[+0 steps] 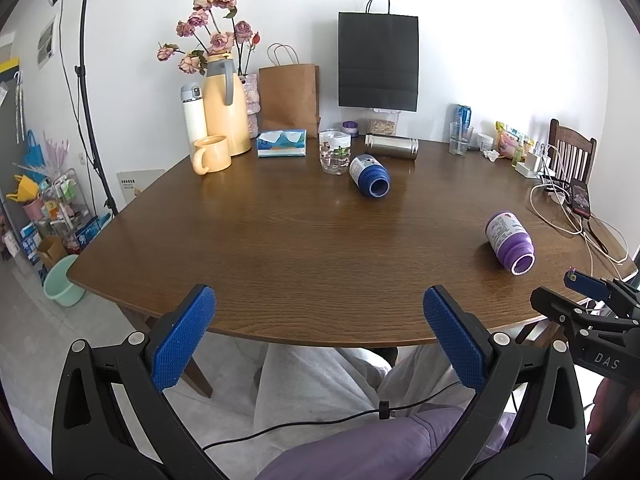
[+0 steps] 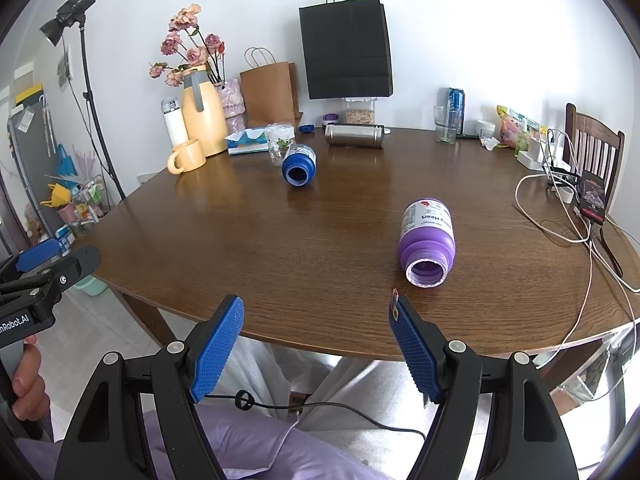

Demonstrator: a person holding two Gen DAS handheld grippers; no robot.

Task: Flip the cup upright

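A purple cup (image 2: 427,240) lies on its side on the wooden table (image 2: 280,248), mouth toward me; it also shows in the left wrist view (image 1: 510,243). A dark blue cup (image 1: 370,176) lies on its side farther back, also in the right wrist view (image 2: 299,166). My left gripper (image 1: 318,304) is open and empty at the table's near edge. My right gripper (image 2: 318,312) is open and empty, just short of the purple cup; it also shows in the left wrist view (image 1: 576,296).
At the back stand a yellow jug (image 1: 224,108), yellow mug (image 1: 211,154), white flask (image 1: 193,114), tissue box (image 1: 282,143), clear jar (image 1: 335,152), lying steel flask (image 1: 391,146), paper bags (image 1: 378,62), glass (image 1: 460,138). Cables and phone (image 2: 592,196) lie right, by a chair (image 2: 592,140).
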